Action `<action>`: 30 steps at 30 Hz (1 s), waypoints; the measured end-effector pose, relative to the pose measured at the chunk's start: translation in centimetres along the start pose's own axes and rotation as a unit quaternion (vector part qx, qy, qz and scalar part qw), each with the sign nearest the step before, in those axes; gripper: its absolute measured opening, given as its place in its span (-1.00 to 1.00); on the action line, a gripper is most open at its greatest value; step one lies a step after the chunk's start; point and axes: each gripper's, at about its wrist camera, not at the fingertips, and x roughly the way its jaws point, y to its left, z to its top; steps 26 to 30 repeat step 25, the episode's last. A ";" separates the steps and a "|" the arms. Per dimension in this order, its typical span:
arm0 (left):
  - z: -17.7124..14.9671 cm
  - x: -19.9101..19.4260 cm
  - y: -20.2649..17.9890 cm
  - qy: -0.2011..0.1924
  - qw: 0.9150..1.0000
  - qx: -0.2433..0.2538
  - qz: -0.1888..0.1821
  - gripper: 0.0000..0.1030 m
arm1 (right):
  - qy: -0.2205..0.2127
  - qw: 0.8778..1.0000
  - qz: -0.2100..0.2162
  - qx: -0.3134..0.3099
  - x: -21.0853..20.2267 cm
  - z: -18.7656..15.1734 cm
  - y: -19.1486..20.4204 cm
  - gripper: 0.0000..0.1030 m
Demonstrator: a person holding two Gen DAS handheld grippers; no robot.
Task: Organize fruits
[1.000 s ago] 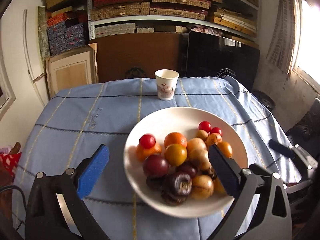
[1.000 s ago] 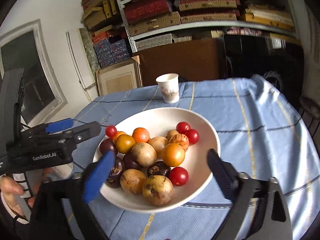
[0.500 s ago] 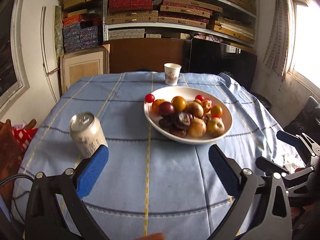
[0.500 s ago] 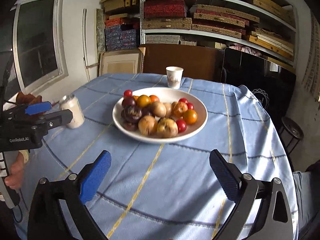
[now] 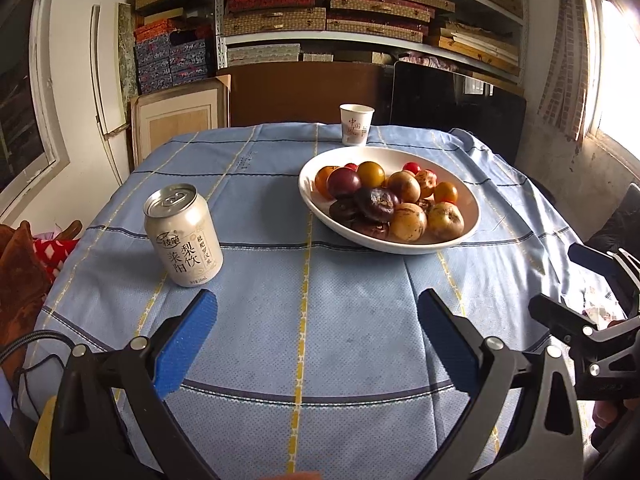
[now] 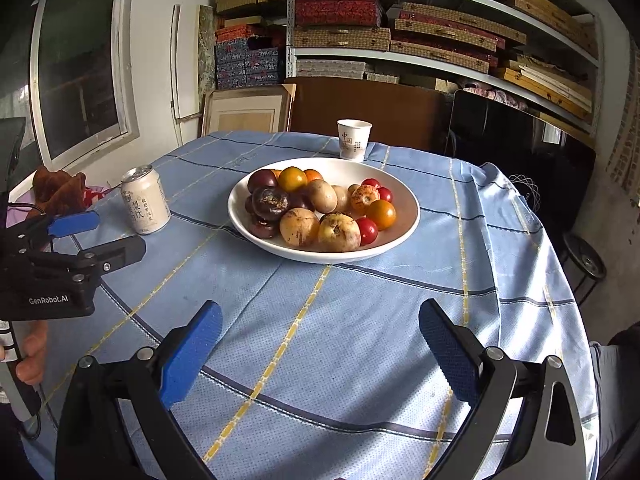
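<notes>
I am holding my left gripper [image 5: 316,330] and my right gripper [image 6: 320,336] with their blue-padded jaws spread wide and nothing between them, both hovering over the near part of the blue tablecloth [image 5: 304,320]. The fruits [image 6: 320,208] are sitting heaped in the white bowl [image 6: 404,220] at the middle of the table. A drink can [image 5: 183,236] is standing to the bowl's left and a paper cup [image 6: 354,139] just behind it.
</notes>
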 end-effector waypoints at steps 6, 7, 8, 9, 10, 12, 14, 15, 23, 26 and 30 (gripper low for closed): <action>-0.2 0.1 -0.3 0.003 1.000 0.008 -0.002 0.91 | 0.002 1.000 0.001 0.003 0.0 -0.1 -0.1 0.93; -0.2 0.0 -0.4 0.003 1.000 0.009 -0.001 0.91 | 0.002 1.000 0.001 0.003 0.0 -0.1 -0.1 0.93; -0.2 0.0 -0.4 0.003 1.000 0.009 -0.001 0.91 | 0.002 1.000 0.001 0.003 0.1 -0.1 -0.2 0.93; -0.2 0.0 -0.4 0.003 1.000 0.009 -0.002 0.91 | 0.002 1.000 0.000 0.003 0.1 -0.1 -0.1 0.93; -0.2 0.0 -0.4 0.003 1.000 0.009 -0.003 0.91 | 0.003 1.000 0.000 0.003 0.1 -0.1 -0.2 0.93; -0.3 0.0 -0.4 0.001 1.000 0.009 -0.006 0.91 | 0.004 1.000 0.002 0.004 0.1 -0.1 -0.2 0.93; -0.3 -0.1 -0.4 -0.003 1.000 0.009 -0.007 0.91 | 0.004 1.000 0.005 0.006 0.1 -0.2 -0.2 0.93; -0.4 -0.2 -0.4 -0.005 1.000 0.010 -0.007 0.91 | 0.004 1.000 0.006 0.006 0.1 -0.2 -0.3 0.93; -0.2 -0.1 -0.4 -0.003 1.000 0.008 0.002 0.91 | 0.005 1.000 0.007 0.008 0.2 -0.2 -0.4 0.93; -0.2 -0.1 -0.4 -0.002 1.000 0.008 0.003 0.91 | 0.006 1.000 0.007 0.008 0.2 -0.2 -0.4 0.93; -0.2 -0.1 -0.4 -0.002 1.000 0.008 0.003 0.91 | 0.006 1.000 0.007 0.008 0.2 -0.2 -0.4 0.93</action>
